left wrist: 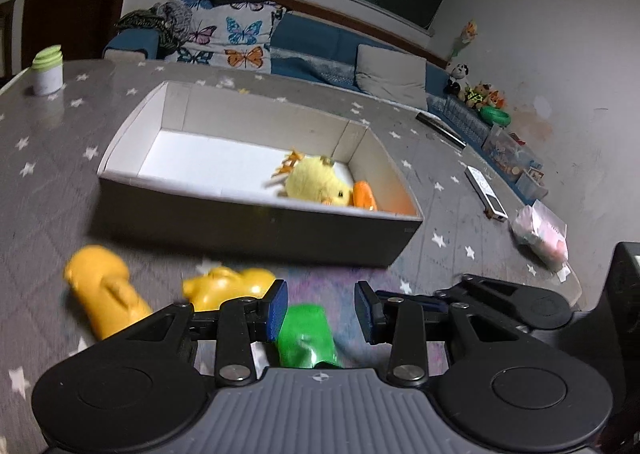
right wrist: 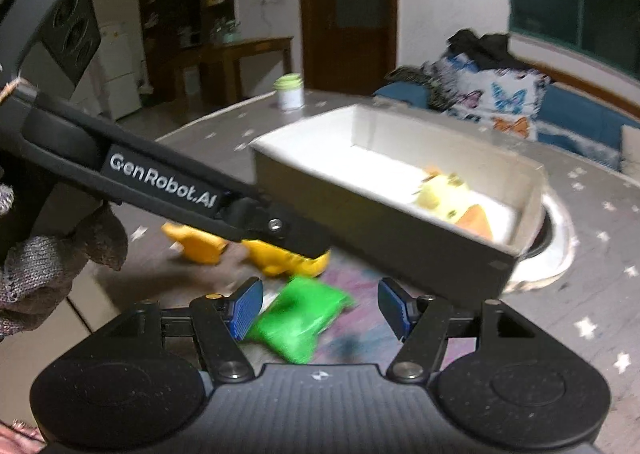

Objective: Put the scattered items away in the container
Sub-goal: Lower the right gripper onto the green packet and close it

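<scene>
**Green toy between both spread grippers**

Left gripper [left wrist: 321,306] and right gripper [right wrist: 320,306] both spread, pinching nothing. Green toy [left wrist: 306,336] lies on the table [left wrist: 48,182] just short of the box [left wrist: 256,222]; long axis runs roughly toward the box in the left view, blurred.

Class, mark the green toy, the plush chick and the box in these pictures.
green toy [left wrist: 306,336], left wrist view, middle of its body.
plush chick [left wrist: 316,182], left wrist view, its yellow back.
box [left wrist: 256,228], left wrist view, near outer wall.

Toys before a box [left wrist: 256,222] on the table [left wrist: 48,182]

A plush chick [left wrist: 316,182] lies in the box's right end; three small toys sit in front of it, a jar [left wrist: 47,70] far behind left.
</scene>
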Action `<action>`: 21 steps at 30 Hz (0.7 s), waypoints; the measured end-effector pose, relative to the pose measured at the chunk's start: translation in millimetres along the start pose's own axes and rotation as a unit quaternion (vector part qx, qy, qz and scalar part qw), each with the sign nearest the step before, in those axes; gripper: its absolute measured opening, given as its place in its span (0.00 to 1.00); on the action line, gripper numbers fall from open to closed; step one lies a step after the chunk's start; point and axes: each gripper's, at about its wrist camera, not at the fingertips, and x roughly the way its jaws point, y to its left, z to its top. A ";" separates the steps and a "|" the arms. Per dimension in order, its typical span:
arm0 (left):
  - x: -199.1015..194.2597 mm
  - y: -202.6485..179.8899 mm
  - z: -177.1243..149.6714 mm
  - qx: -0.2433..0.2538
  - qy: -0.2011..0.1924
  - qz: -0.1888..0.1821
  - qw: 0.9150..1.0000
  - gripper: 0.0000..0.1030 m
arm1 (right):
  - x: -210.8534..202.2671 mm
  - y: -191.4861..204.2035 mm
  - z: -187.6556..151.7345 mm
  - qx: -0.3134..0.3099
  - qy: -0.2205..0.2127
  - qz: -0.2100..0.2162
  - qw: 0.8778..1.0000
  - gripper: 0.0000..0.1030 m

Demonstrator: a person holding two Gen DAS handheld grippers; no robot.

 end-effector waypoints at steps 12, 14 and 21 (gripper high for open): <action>10.0 15.9 -13.4 -0.035 0.029 0.007 0.999 0.38 | 26.3 16.1 -11.3 -0.015 0.037 0.006 0.999 0.63; 12.6 18.2 -14.4 -0.040 0.034 0.006 0.999 0.38 | 30.9 15.2 -11.8 -0.014 0.041 0.004 0.999 0.63; 21.6 21.0 -17.0 -0.047 0.047 -0.001 0.998 0.38 | 41.1 10.3 -12.4 -0.006 0.049 -0.001 0.999 0.62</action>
